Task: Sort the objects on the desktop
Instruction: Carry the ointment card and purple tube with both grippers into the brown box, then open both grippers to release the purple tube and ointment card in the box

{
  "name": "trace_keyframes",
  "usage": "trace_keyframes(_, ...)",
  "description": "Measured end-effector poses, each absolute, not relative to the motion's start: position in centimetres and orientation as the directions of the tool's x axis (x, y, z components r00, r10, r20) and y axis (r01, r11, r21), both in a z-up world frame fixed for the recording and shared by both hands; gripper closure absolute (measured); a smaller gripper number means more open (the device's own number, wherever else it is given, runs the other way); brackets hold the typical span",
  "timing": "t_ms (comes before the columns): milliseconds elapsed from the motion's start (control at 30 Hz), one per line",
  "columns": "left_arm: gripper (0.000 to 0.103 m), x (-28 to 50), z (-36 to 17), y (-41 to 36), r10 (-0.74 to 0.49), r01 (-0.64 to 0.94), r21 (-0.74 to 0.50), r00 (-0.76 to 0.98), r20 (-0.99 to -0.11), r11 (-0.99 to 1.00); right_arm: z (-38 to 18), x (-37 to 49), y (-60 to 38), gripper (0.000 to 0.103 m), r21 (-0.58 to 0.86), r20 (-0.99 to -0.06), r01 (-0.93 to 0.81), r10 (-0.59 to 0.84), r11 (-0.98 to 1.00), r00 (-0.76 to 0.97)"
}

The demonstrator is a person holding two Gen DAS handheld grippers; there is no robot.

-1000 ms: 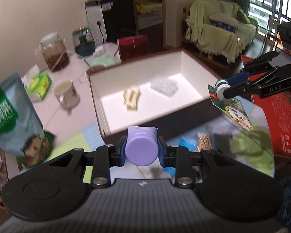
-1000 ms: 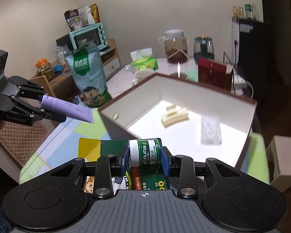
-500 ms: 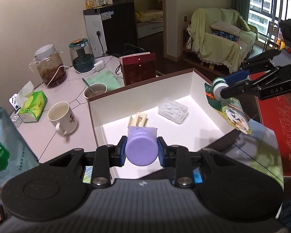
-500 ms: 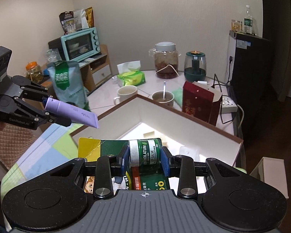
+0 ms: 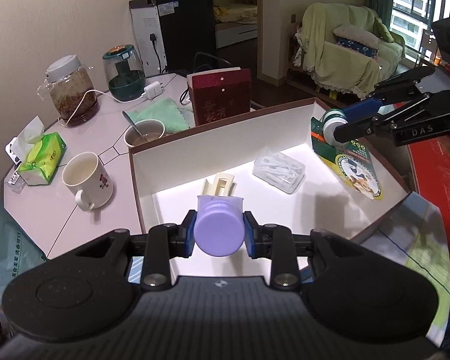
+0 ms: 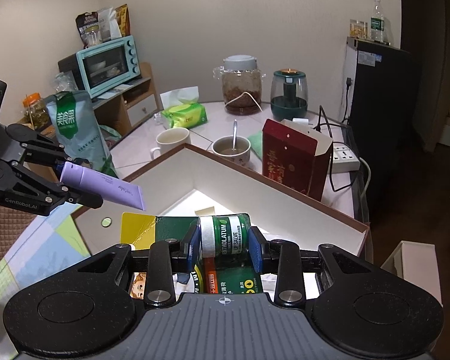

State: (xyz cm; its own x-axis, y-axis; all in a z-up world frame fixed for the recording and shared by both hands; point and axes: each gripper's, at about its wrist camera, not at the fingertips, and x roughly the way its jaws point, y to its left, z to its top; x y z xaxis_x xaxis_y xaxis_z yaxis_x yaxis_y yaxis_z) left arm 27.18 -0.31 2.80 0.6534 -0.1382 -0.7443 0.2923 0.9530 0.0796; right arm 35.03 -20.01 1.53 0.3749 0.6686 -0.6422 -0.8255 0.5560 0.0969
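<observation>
My left gripper is shut on a purple tube by its cap, held above the near edge of the open white-lined box. In the right wrist view that tube points toward the box. My right gripper is shut on a green lip salve pack, a small jar on a printed card. From the left wrist view that pack hangs over the box's right side. A cream hair clip and a clear plastic packet lie inside the box.
Around the box stand a white mug, a cup with a spoon, a red carton, a green tissue pack, two jars and a power strip. A tall snack bag stands at the left.
Both grippers have moved forward and up over the box with their objects still held. The box now fills more of both views, and the snack bag has slid out to the left.
</observation>
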Motion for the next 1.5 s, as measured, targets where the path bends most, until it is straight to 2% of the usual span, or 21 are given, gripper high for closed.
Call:
trace_keyframes(800,0.076,34.3,-6.2,-0.1,-0.053,0.259,0.077,0.459,-0.887,0.963,-4.7,37.1,-15.4,0.069,0.148,-0.745,-0.841,0.618,0.52,0.252)
trace_keyframes(1000,0.075,34.1,-6.1,-0.4,-0.049,0.271,0.083,0.447,-0.893,0.959,-5.5,37.2,-15.0,0.069,0.147,-0.763,-0.85,0.605,0.506,0.228)
trace_keyframes(1200,0.062,33.7,-5.7,-0.7,-0.042,0.282,0.095,0.443,-0.895,0.955,-6.1,37.2,-14.4,0.069,0.141,-0.778,-0.857,0.591,0.495,0.213)
trace_keyframes(1500,0.061,32.8,-4.4,-0.3,-0.031,0.269,0.109,0.468,-0.883,0.957,-6.8,36.8,-13.2,0.069,0.119,-0.795,-0.875,0.574,0.469,0.199)
